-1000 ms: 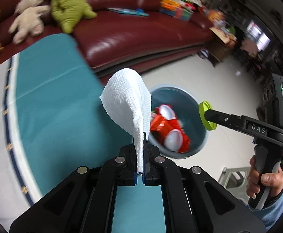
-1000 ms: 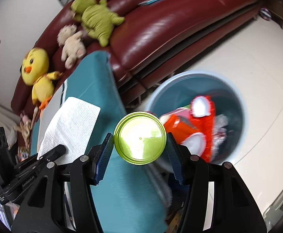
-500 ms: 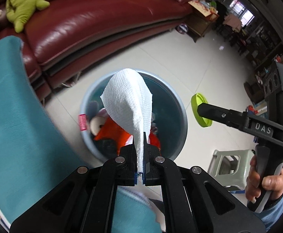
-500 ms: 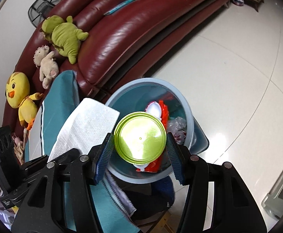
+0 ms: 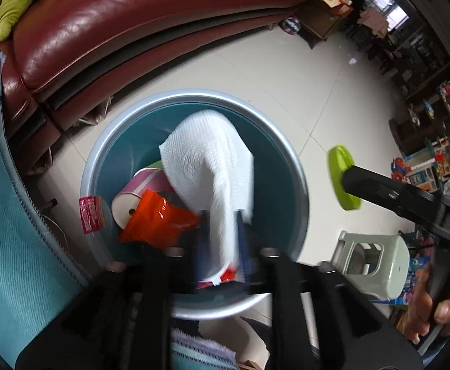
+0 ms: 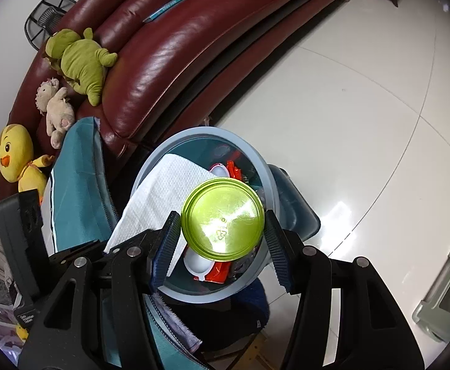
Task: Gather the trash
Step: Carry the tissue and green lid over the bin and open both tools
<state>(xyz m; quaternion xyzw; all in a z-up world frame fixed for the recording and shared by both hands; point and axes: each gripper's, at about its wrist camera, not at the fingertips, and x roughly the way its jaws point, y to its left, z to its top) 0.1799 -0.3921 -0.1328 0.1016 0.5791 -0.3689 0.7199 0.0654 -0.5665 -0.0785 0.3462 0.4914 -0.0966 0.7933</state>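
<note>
My left gripper point(image 5: 218, 231) is over the grey-blue trash bin point(image 5: 299, 185) with its jaws spread apart and blurred; the white paper towel point(image 5: 206, 154) hangs loose between them over the bin. The bin holds an orange wrapper point(image 5: 154, 222) and a pink-rimmed cup point(image 5: 132, 197). My right gripper point(image 6: 222, 231) is shut on a lime-green lid point(image 6: 222, 219) and holds it above the bin point(image 6: 271, 185). The lid point(image 5: 342, 178) is right of the bin in the left wrist view. The towel point(image 6: 163, 197) also shows in the right wrist view.
A dark red leather sofa point(image 6: 194, 46) with plush toys point(image 6: 80, 58) runs behind the bin. A teal-covered table point(image 5: 15, 231) edge is at the left. A pale green stool point(image 5: 376, 265) stands on the tiled floor at the right.
My left gripper has moved further over the bin and its jaws have opened, loosening the paper towel. My right gripper with the lid has moved closer over the bin.
</note>
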